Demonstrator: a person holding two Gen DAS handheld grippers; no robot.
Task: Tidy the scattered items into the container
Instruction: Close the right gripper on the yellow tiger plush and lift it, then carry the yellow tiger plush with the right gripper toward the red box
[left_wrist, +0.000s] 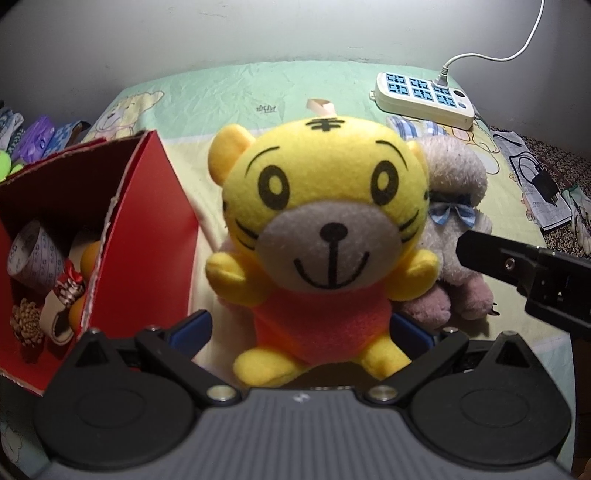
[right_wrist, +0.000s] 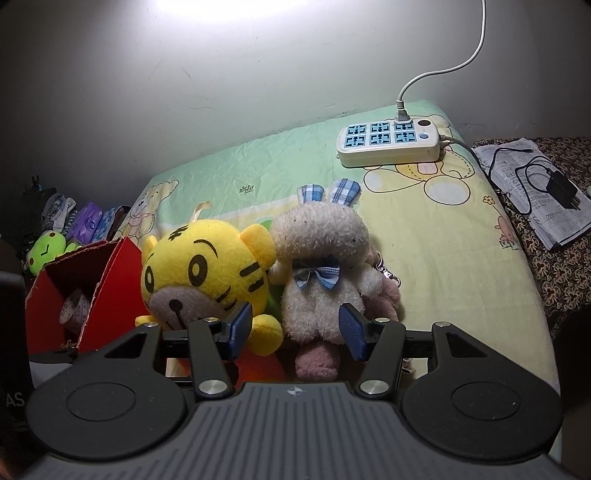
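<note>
1. Red box (left_wrist: 110, 229) is the landmark; its open top is partly filled with a tape roll (left_wrist: 35, 254) and small items, with room left above them.
2. Just right of the box: tiger plush (left_wrist: 325, 236) blocks the gap, almost touching the box wall.
3. Further right: rabbit plush (right_wrist: 321, 273) presses against the tiger, no pass between.
4. Far right of the box: bare bedsheet (right_wrist: 454, 266), free.
5. Behind, well away from the box: power strip (right_wrist: 391, 142) with cord.

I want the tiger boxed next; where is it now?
In the left wrist view, the yellow tiger sits between the left gripper's fingers, right of the red box.
</note>
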